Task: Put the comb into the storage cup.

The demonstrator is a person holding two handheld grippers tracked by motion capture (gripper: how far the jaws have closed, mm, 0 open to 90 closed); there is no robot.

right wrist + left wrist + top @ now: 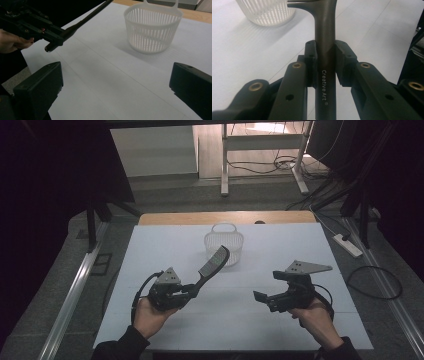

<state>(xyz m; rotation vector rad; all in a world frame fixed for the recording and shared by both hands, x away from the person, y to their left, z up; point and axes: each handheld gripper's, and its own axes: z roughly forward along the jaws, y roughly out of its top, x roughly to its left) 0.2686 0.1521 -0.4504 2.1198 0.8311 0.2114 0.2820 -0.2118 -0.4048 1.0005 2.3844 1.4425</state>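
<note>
A table [150, 218] with a wooden top carries a white sheet [160, 250] that covers nearly all of it, leaving a bare wooden strip along the far edge. On the sheet stands a white slatted basket [223, 243], upright, near that far edge and about midway across; faint seams run through the sheet nearer than the basket.

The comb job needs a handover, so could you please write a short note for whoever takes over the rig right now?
Left tool: shut on the comb by its handle, held off the table, teeth end pointing towards the basket.
Right tool: open, nothing between its jaws, raised over the white table.
Basket: upright at the far middle of the table, nothing visible inside.
Done: comb gripped and lifted.
Left: probably bring the comb over the basket and release it.
</note>
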